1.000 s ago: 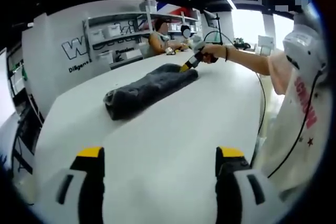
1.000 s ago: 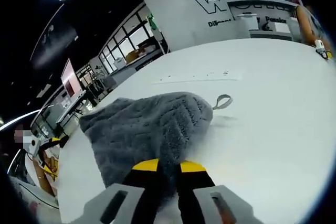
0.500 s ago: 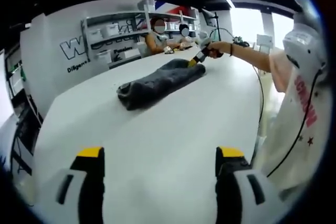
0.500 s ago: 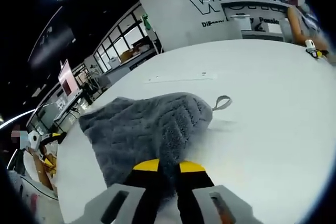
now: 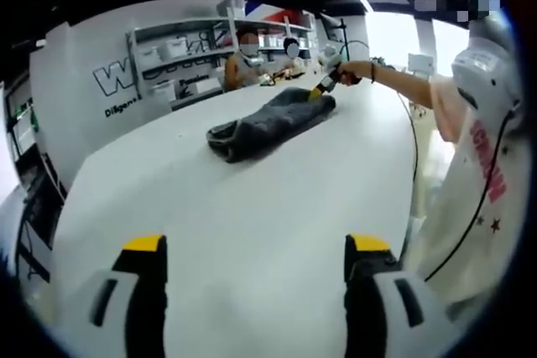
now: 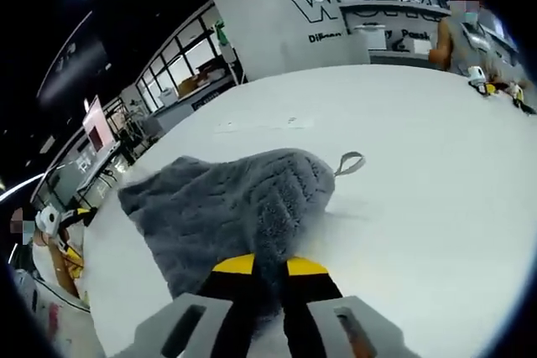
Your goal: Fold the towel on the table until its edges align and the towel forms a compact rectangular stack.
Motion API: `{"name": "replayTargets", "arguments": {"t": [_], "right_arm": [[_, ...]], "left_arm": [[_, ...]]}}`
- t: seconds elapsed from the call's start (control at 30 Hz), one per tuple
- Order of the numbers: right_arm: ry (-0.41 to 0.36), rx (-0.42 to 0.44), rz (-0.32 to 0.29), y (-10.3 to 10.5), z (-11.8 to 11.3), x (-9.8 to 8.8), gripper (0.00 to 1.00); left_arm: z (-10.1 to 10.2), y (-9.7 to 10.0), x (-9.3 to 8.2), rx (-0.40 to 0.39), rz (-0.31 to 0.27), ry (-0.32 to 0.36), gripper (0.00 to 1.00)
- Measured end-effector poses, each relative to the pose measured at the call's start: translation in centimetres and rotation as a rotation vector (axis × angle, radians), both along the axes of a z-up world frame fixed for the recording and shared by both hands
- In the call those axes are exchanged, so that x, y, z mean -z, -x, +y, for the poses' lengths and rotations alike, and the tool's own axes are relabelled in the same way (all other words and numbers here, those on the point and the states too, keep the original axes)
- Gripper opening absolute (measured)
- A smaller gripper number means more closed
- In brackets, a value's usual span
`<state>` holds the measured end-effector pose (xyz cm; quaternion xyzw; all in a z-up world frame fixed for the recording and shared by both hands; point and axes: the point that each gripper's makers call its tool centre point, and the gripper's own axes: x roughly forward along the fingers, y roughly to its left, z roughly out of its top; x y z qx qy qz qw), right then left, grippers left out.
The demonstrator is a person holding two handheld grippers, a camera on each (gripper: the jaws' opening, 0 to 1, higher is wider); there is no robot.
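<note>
Right gripper (image 6: 268, 267) clamps fluffy grey towel (image 6: 226, 207) | left gripper (image 5: 256, 245) spread, empty

Towel (image 5: 273, 120) farther across table (image 5: 252, 207), dragged by right tool (image 6: 268, 267).

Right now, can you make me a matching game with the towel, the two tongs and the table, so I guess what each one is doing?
Things:
1. towel
2. left tongs
3. right tongs
4. table

States:
A. white, holding the towel up
B. open, holding nothing
C. grey and bunched up
D. shut on the towel's edge

Pairs: 1-C, 2-B, 3-D, 4-A
</note>
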<state>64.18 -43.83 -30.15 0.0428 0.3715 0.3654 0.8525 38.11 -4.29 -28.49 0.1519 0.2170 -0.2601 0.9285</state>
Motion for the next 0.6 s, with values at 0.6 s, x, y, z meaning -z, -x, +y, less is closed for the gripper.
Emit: {"name": "replayTargets", "arguments": {"t": [0.6], "right_arm": [[-0.053,-0.127,-0.12,0.0,6.1,-4.0,0.08]], "left_arm": [[-0.1,0.3,-0.1,0.01,-0.009,0.004,0.92]]}}
